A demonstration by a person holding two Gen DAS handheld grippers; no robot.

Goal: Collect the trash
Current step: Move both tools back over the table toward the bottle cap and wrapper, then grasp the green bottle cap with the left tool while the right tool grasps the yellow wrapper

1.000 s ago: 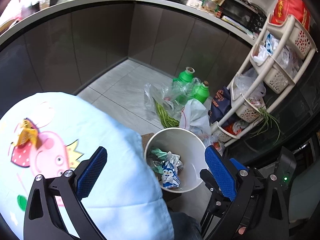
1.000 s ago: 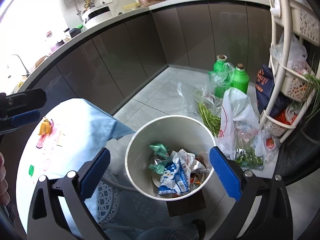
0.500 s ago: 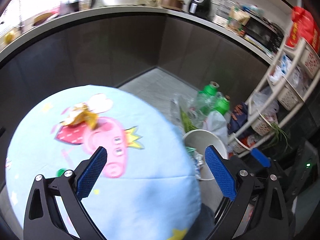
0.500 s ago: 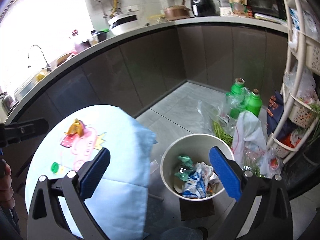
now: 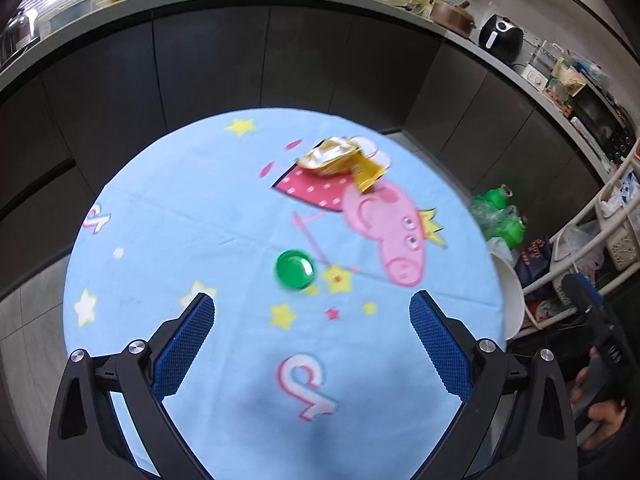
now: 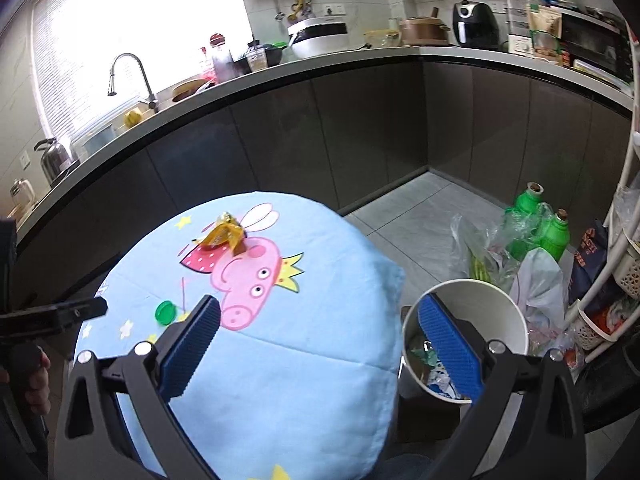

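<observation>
While L gripper [image 5: 311,344] hangs spread, empty: wrapper [image 5: 343,158] likely light, crinkly, pinch raised fold; cap [image 5: 295,269] stiff, slippery, grab rim.

Light blue tablecloth [image 5: 208,216] printed with a pink cartoon pig and yellow stars. Ahead of the wide-apart blue jaws: a shiny green cap [image 5: 294,269], farther on a crinkly yellow wrapper [image 5: 342,158]. White bin [image 6: 500,312], green bottles [image 6: 554,234] beyond.
</observation>
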